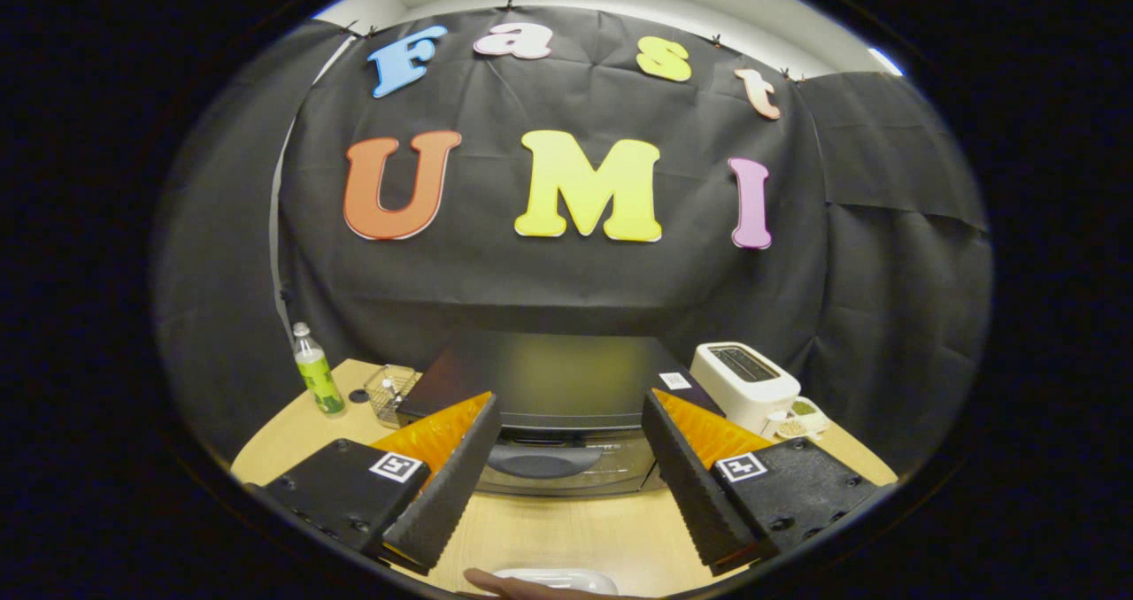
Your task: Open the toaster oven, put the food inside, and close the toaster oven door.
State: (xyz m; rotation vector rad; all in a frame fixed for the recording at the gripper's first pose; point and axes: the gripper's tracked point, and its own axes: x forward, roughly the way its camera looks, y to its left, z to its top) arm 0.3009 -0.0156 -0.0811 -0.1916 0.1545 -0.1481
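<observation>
Above the wooden table (566, 529), tongs (566, 423) spread wide, holding nothing, closed toaster oven (549, 388) just ahead.

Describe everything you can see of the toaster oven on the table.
The toaster oven is a dark, boxy appliance with a flat, slightly glossy top that looks like metal. It sits upright on the wooden table, against the black cloth wall. Its door looks shut, with a window and a dark handle showing low on its front. It lies just beyond the open gripper, framed between the two fingers, which do not touch it. A wire basket stands at one side and a white toaster at the other.
</observation>
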